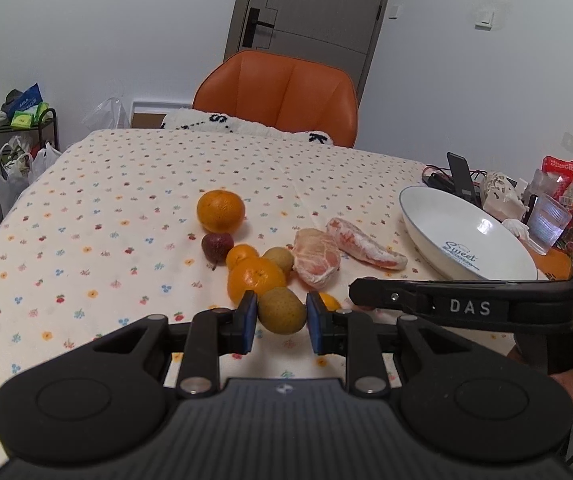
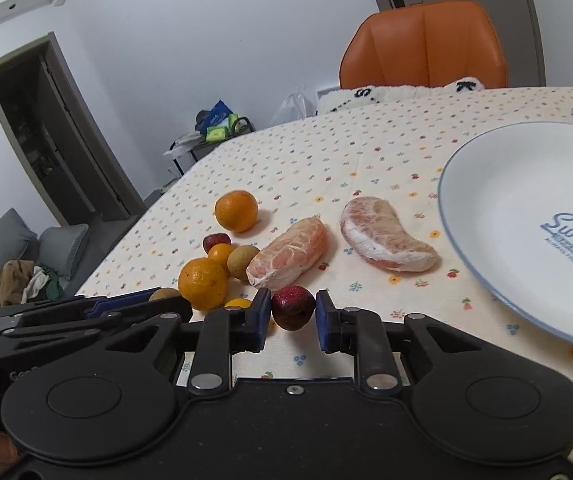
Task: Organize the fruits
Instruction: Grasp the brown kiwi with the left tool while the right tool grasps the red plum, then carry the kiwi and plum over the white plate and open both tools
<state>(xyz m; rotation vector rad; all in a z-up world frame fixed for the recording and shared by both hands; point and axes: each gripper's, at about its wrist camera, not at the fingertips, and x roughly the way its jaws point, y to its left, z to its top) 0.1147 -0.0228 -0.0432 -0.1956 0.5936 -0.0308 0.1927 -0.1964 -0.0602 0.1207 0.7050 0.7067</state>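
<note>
Left gripper brackets a green-brown fruit at lower centre, pads touching or nearly; can't tell if it's gripped. Right gripper likewise brackets the dark red fruit, w/ a slight gap on one side. Squeeze gently, lift straight up, then carry to the white plate at frame right.

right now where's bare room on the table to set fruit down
The white plate is empty. Bare cloth lies between the lone orange and the orange chair, and left of the fruit cluster. It is crowded round the pomelo segments, where the left gripper brackets a brown fruit and the right gripper a red fruit.
</note>
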